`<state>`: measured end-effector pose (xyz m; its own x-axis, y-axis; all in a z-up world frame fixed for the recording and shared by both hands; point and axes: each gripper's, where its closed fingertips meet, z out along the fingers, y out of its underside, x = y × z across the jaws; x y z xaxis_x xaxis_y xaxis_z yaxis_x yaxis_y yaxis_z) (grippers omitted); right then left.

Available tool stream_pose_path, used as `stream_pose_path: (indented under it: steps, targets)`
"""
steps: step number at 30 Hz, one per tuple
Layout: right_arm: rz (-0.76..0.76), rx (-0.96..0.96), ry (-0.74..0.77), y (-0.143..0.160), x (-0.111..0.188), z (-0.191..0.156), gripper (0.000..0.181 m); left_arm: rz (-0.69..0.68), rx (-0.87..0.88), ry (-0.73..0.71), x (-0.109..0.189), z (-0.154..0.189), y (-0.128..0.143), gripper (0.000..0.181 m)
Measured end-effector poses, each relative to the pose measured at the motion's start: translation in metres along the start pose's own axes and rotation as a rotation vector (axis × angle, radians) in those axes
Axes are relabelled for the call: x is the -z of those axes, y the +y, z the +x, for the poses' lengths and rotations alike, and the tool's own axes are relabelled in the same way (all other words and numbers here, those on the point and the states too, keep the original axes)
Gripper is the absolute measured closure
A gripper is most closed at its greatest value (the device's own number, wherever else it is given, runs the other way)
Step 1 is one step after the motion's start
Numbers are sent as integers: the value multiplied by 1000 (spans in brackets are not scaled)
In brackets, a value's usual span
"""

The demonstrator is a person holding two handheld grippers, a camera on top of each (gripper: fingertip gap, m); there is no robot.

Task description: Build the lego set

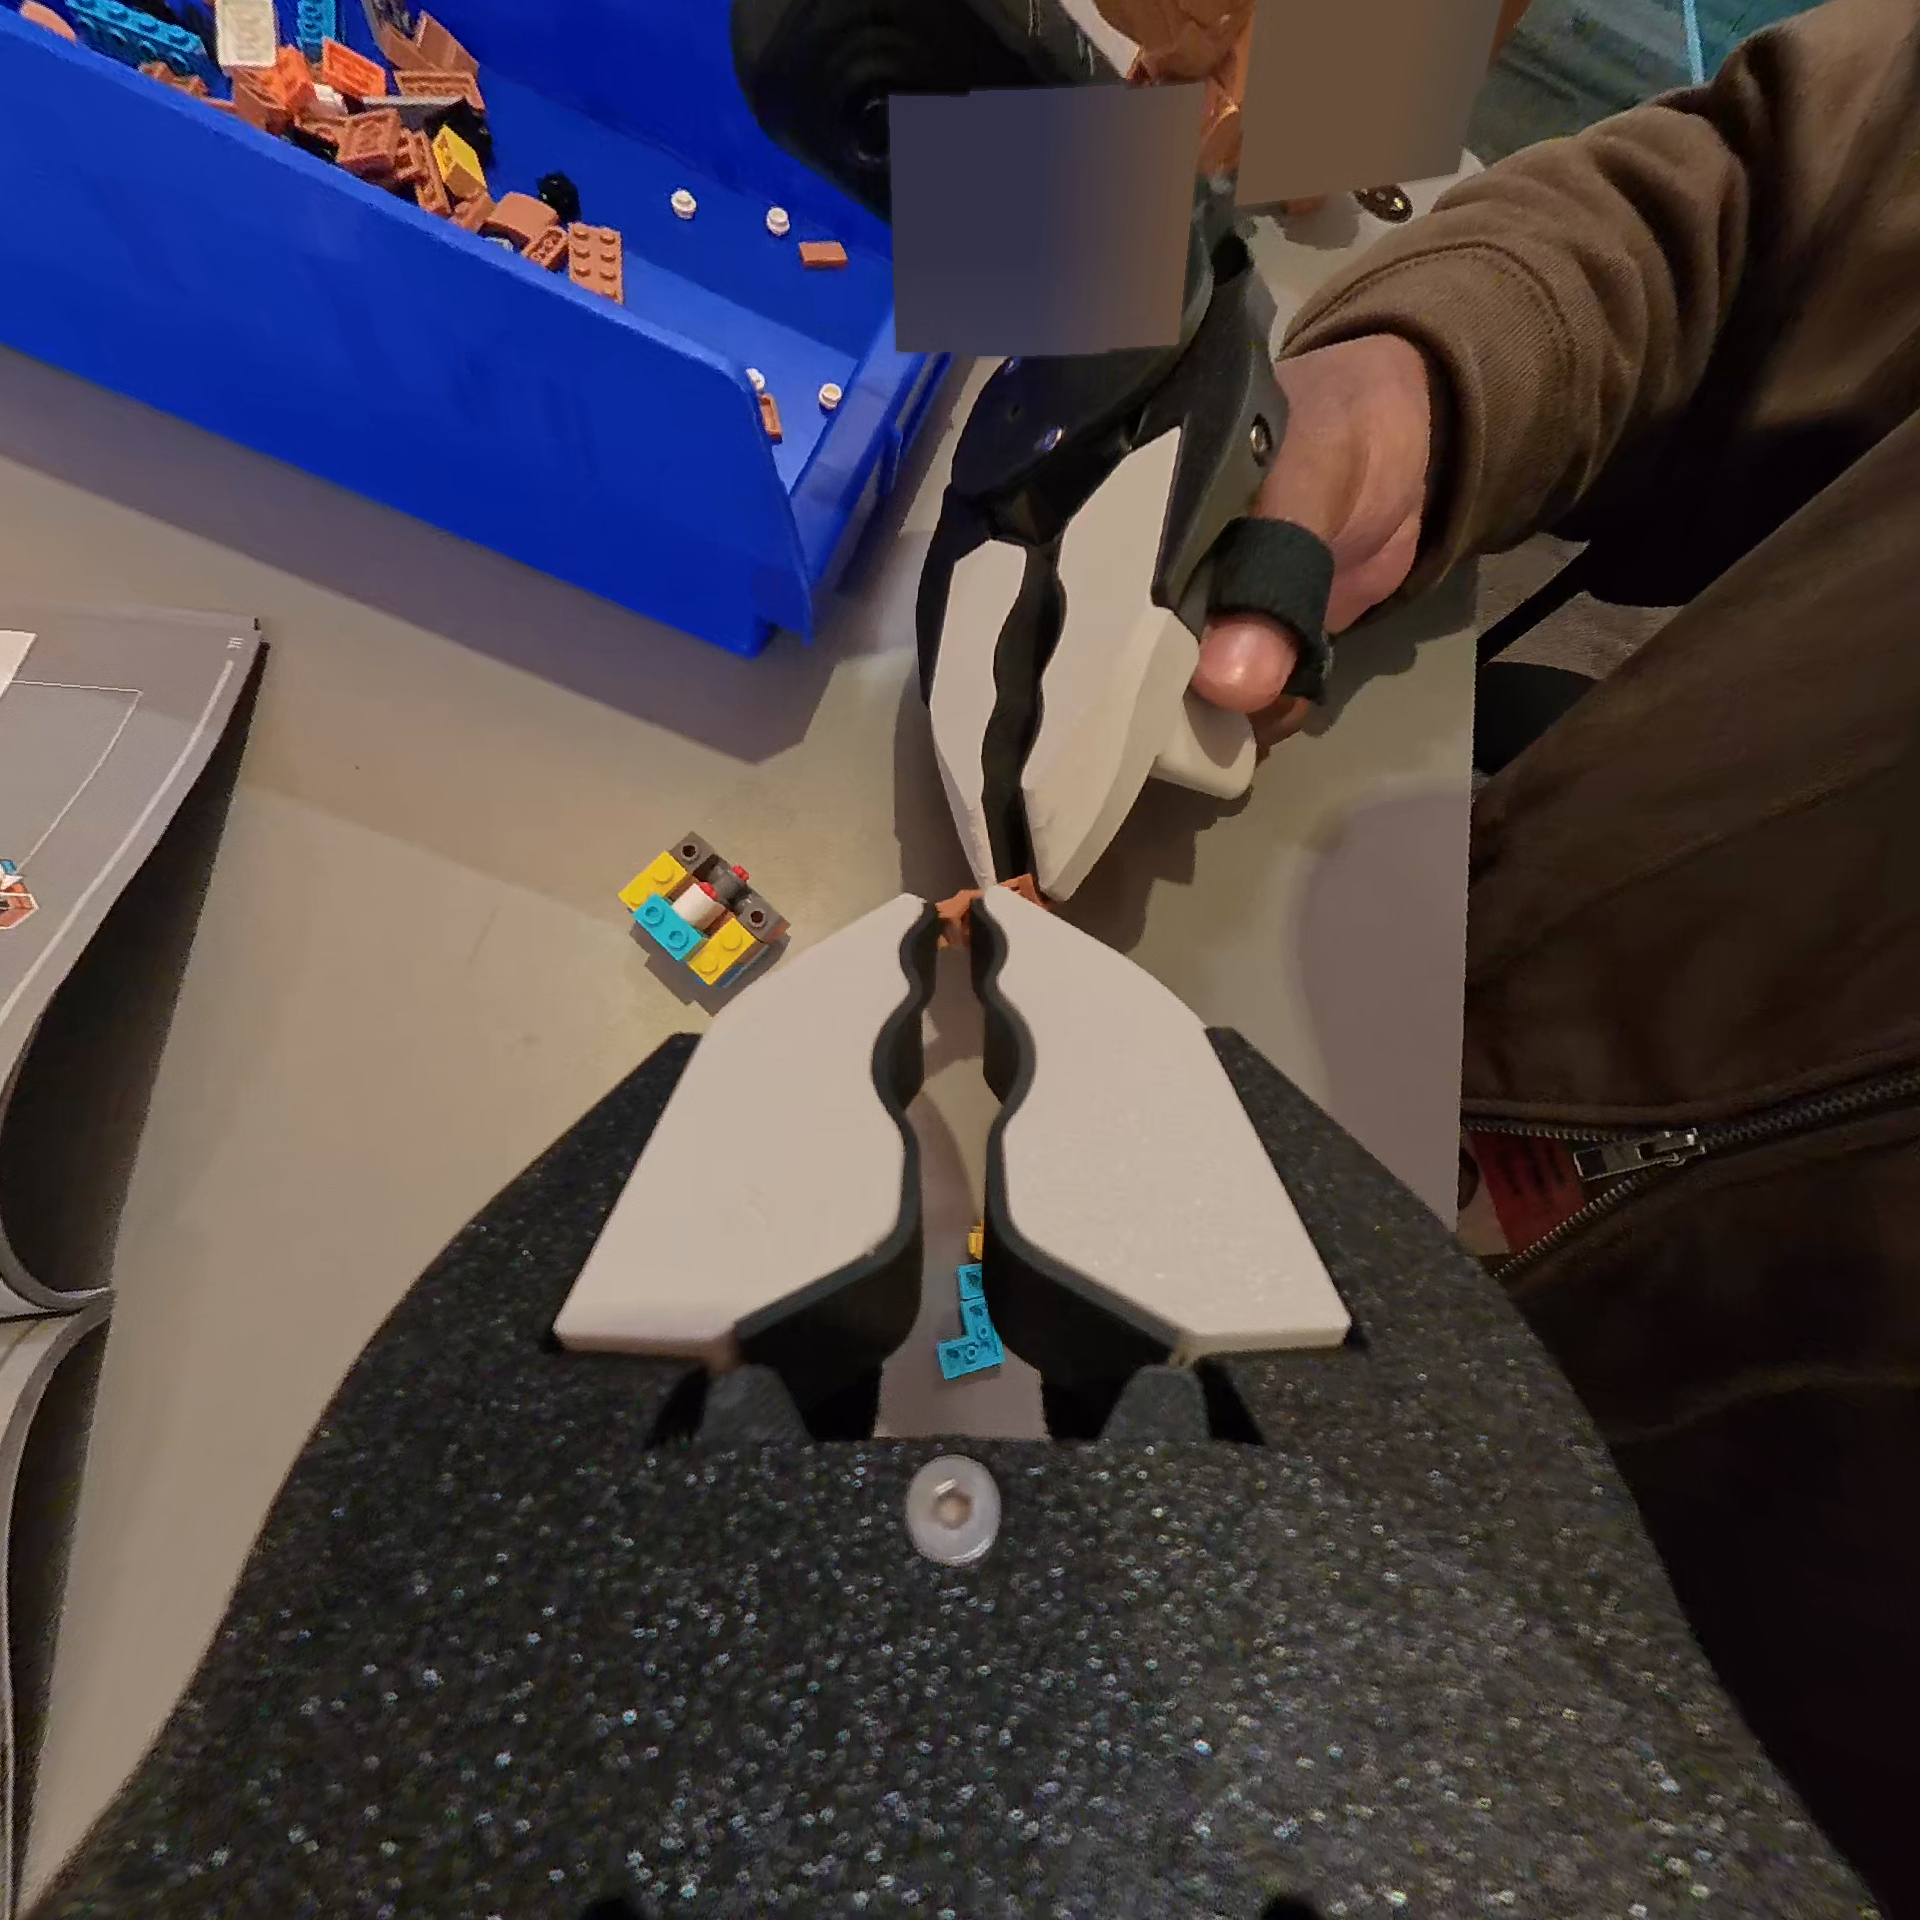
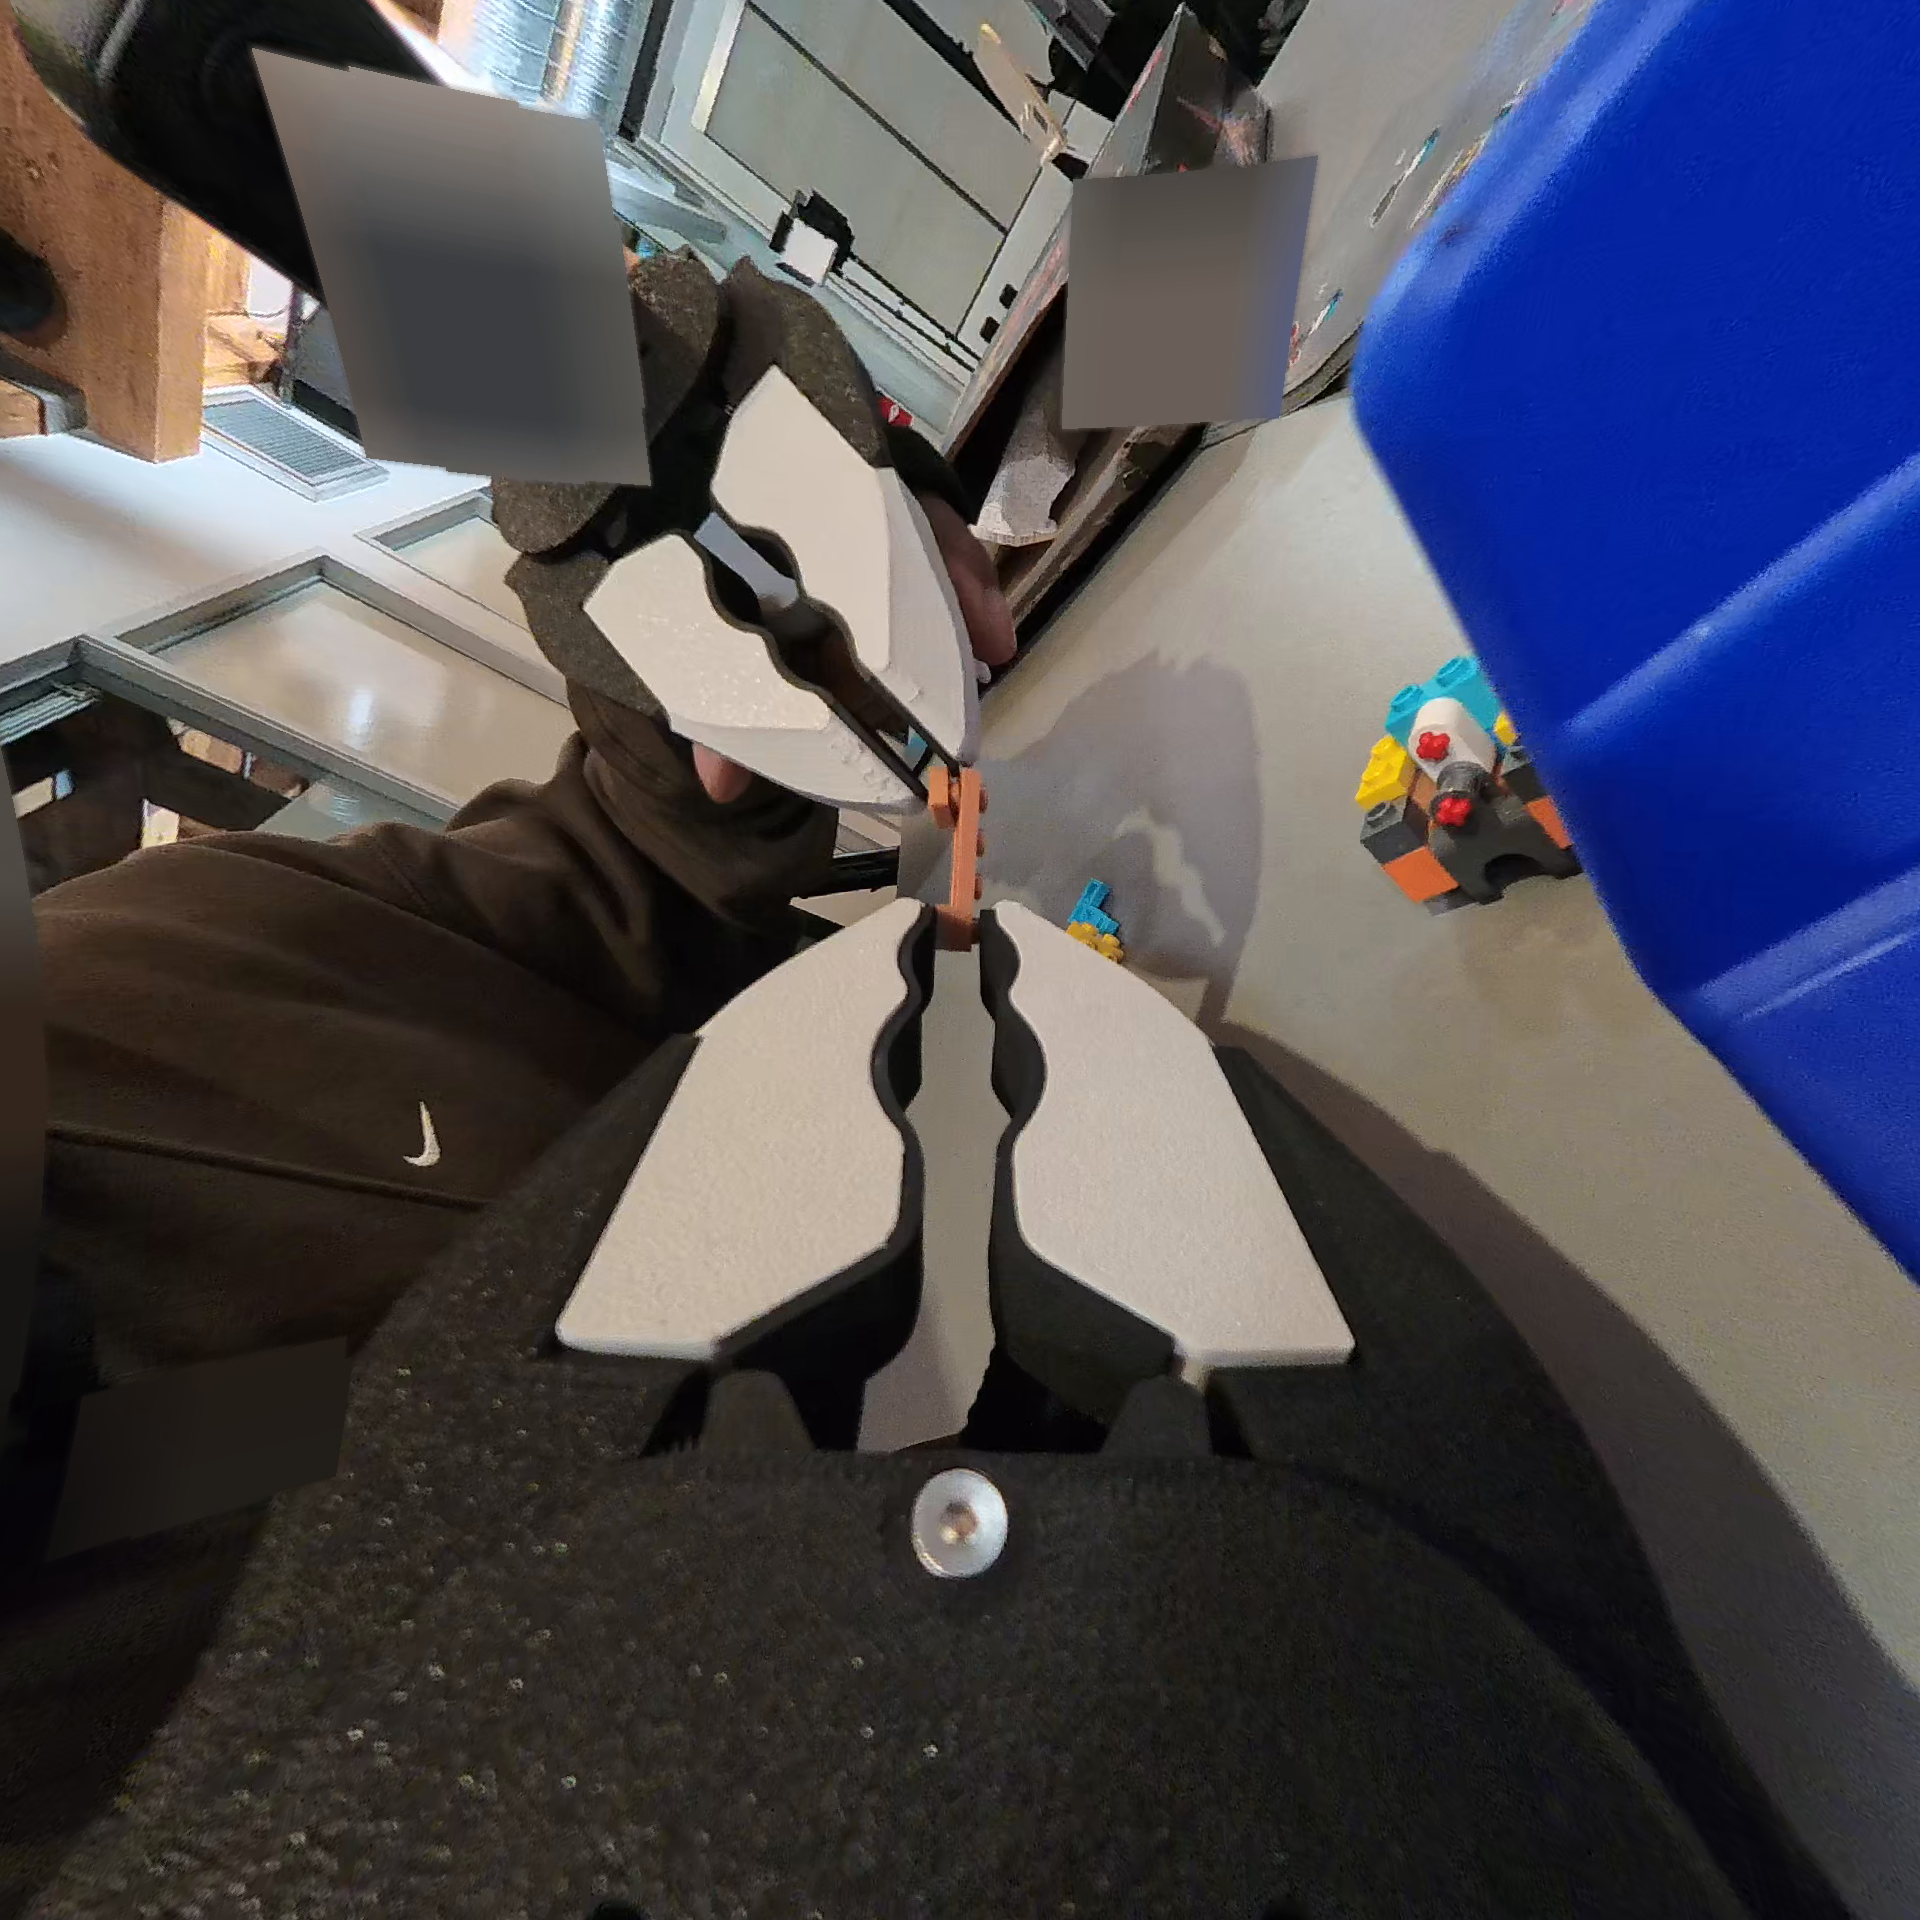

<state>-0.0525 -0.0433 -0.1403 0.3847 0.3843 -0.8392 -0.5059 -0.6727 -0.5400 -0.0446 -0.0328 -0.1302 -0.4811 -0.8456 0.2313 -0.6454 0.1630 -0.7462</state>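
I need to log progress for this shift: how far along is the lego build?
Done: a small multicolour block assembly stands on the table. In hand: the left tool and right tool both pinch a thin brown plate, apparently joining pieces in the air. Left: many loose bricks lie in the blue bin, and turquoise pieces lie on the table, so much remains.

Two grippers meet tip to tip above the table [image 1: 436, 1039], the left gripper [image 1: 954, 914] and right gripper [image 2: 954, 914] each clamped on an end of a plate piece [image 2: 964, 842] between them. A small brick assembly [image 1: 701, 906] sits on the table left of the tips; the bin [image 1: 436, 416] of loose bricks stands behind it, a booklet [image 1: 94, 831] at far left.
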Motion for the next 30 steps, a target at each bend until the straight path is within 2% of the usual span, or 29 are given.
stream_pose_path:
  steps: [5, 17, 30]
  targets:
    - [1, -5, -4, 0, 0, 0, 173, -1, -17, -33, 1, -4, 0, 174]
    - [-9, -6, -8, 1, -1, -1, 173, -36, -45, -6, -1, -1, 1, 173]
    - [-25, 7, -12, 4, -2, -2, 173, -118, -46, 118, -1, 4, 6, 170]
